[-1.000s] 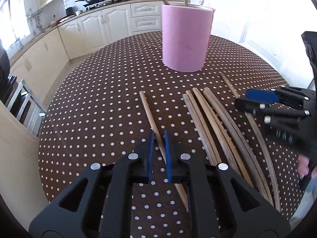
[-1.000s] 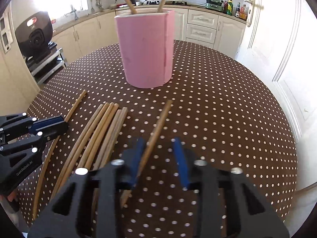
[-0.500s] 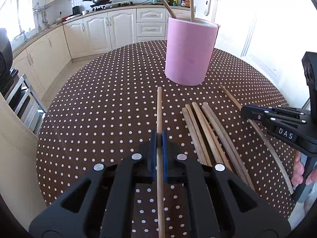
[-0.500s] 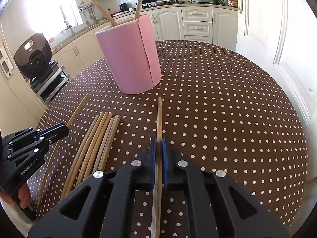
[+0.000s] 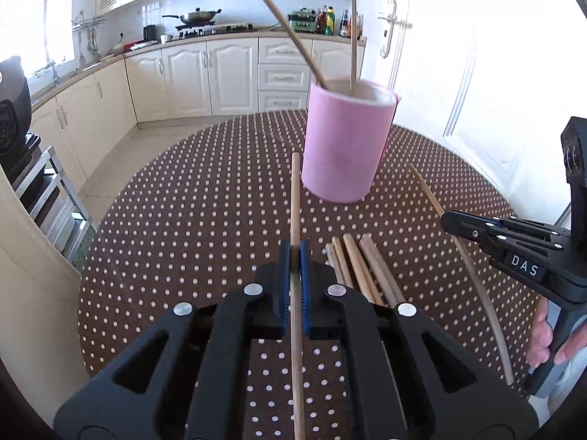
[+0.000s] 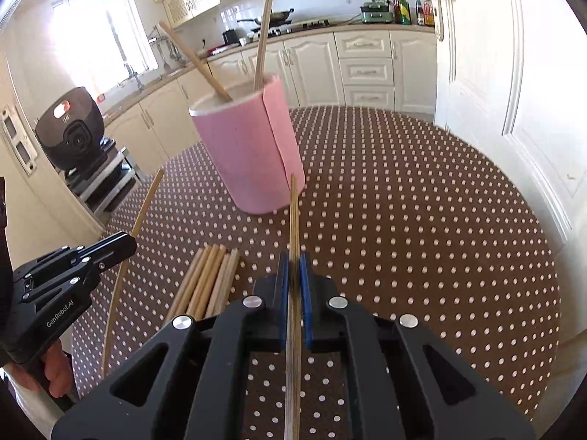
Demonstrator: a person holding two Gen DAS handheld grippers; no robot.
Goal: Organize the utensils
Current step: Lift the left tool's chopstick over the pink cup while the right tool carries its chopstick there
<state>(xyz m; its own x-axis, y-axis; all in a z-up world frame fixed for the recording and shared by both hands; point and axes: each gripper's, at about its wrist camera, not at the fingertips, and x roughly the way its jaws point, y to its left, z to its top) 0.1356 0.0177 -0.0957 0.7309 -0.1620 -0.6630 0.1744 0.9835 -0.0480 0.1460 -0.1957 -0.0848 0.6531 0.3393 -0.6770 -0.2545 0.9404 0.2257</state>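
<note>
Round table (image 5: 176,220) w/ brown cloth, white polka dots; kitchen behind: cream cabinets (image 5: 205,77), wok (image 5: 196,17) on the stove, bottles (image 5: 330,22) at the far counter end, white door (image 5: 458,55) on the right, black appliance (image 6: 71,128) on a steel rack at left. Pink holder (image 5: 346,139), a smooth upright cylinder w/ a pale rim and a visible wrap seam in the right wrist view, stands far-centre on the table; two thin wooden sticks lean out of it, one slanting left, one near upright. Left tool (image 5: 294,253) is closed tight on a straight, round, pale wood chopstick (image 5: 295,198); blue ribbed pads pinch it mid-length, its far tip pointing at the holder's left side, just short of it. Right tool (image 6: 293,260) is likewise clamped on its own chopstick (image 6: 293,216), darker and grainier, tip reaching in front of the holder's base. Loose bundle of chopsticks (image 5: 361,267) lies flat on the cloth btwn the two tools, side by side, touching. In each wrist view the other tool's stick shows bowed by the lens. A hand (image 5: 543,337) grips the right tool's handle; another hand (image 6: 55,370) holds the left one.
</note>
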